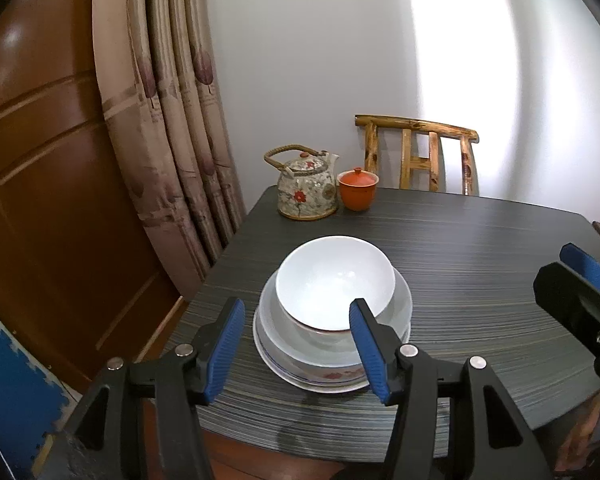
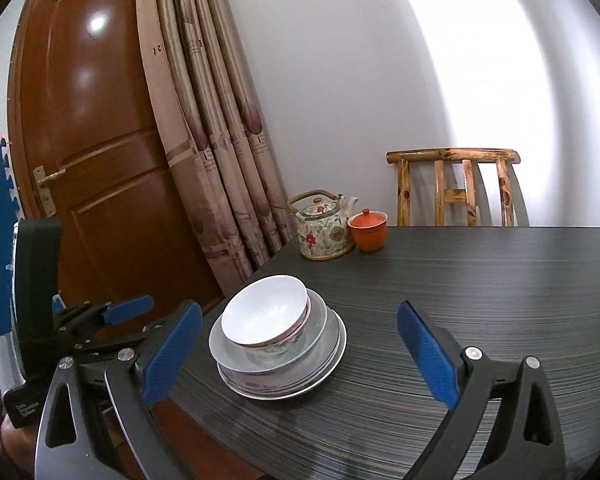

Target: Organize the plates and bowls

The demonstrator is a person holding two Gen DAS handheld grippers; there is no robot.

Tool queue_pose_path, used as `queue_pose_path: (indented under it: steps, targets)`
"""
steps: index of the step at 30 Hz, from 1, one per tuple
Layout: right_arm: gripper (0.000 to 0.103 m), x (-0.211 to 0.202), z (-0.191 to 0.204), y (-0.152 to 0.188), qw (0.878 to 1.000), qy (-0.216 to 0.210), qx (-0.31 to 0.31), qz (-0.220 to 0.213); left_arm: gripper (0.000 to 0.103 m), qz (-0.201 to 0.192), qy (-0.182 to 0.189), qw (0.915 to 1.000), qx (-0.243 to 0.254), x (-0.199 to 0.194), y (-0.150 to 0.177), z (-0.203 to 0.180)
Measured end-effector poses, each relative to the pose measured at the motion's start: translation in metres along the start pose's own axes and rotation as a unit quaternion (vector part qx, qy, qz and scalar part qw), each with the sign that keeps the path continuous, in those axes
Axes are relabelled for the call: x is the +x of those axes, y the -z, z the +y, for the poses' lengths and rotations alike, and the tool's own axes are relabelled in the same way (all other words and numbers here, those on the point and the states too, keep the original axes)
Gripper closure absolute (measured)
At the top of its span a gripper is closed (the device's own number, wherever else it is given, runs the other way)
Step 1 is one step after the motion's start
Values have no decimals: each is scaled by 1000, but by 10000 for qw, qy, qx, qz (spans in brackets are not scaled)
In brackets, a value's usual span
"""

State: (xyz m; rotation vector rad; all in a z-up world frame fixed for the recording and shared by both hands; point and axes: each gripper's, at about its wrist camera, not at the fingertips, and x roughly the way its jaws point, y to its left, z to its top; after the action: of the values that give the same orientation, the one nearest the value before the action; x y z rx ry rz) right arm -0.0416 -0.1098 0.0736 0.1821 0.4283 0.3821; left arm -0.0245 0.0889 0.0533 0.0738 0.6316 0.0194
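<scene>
Right tool [image 2: 300, 348] with blue-padded fingers spread wide, nothing between them, above a dark striped tabletop [image 2: 480, 280]. White ceramic bowl [image 2: 266, 310] tilted atop stacked white plates [image 2: 284, 376] near the tabletop's left edge. Floral ceramic teapot [image 2: 325, 232] touching an orange lidded cup [image 2: 367, 230] at the far edge.

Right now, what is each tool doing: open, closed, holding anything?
Left tool: open, empty, just short of the stacked dishes.
Right tool: open wide, empty.

Probably a home dining corner; curtain [image 2: 220, 132], wooden door [image 2: 96, 140], teapot [image 2: 324, 232] on dark table [image 2: 480, 280]
</scene>
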Motion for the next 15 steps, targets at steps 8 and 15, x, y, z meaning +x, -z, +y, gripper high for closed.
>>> queue_pose_path:
  steps: [8, 15]
  targets:
    - [5, -3, 2, 0, 10000, -30, -17, -15, 47, 24, -35, 9999, 104, -1, 1, -4]
    - [4, -7, 5, 1, 10000, -32, -40, -31, 43, 34, -27, 9999, 123, 2, 1, -5]
